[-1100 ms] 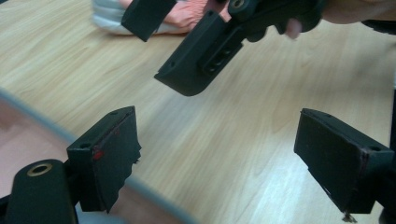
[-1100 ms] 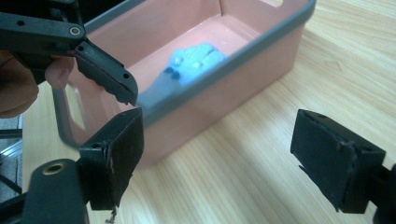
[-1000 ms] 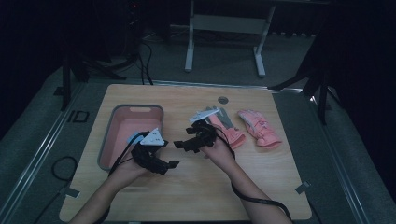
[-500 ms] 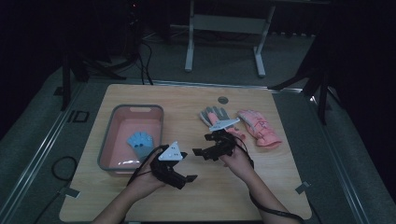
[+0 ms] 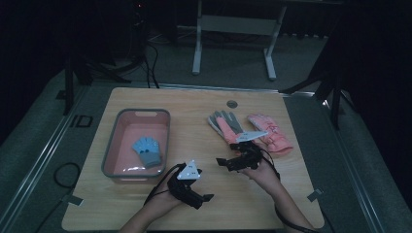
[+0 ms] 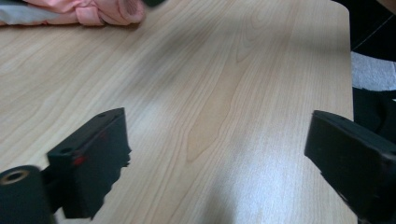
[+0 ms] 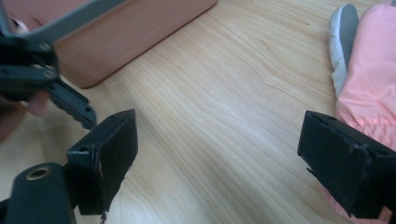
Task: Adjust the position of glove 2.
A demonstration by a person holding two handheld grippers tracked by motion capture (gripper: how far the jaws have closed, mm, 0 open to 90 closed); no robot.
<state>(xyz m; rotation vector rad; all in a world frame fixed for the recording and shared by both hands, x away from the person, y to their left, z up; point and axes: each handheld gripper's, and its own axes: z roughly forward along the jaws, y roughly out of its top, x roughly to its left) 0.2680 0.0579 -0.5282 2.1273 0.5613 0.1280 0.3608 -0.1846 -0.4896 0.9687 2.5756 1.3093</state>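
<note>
A light blue glove [image 5: 147,150] lies inside the pink bin [image 5: 112,145] at the table's left. A grey-and-pink glove [image 5: 225,125] and a pink glove [image 5: 270,133] lie flat at the right middle. My left gripper [image 5: 200,196] hovers low near the front middle, open, with bare wood between its jaws [image 6: 224,158]; the pink glove's edge [image 6: 93,11] shows far ahead. My right gripper [image 5: 225,163] sits just in front of the grey-and-pink glove, open and empty [image 7: 219,158], with that glove [image 7: 369,70] beside its right jaw.
The wooden table [image 5: 194,104] has a round hole [image 5: 232,104] near its far edge. The bin's wall [image 7: 116,37] and the left gripper [image 7: 51,84] appear at the left of the right gripper view. Cables trail off the front edge.
The left gripper has pulled away from the bin toward the front middle, leaving the blue glove lying in the bin. The right gripper has drawn back from the gloves toward the person.
</note>
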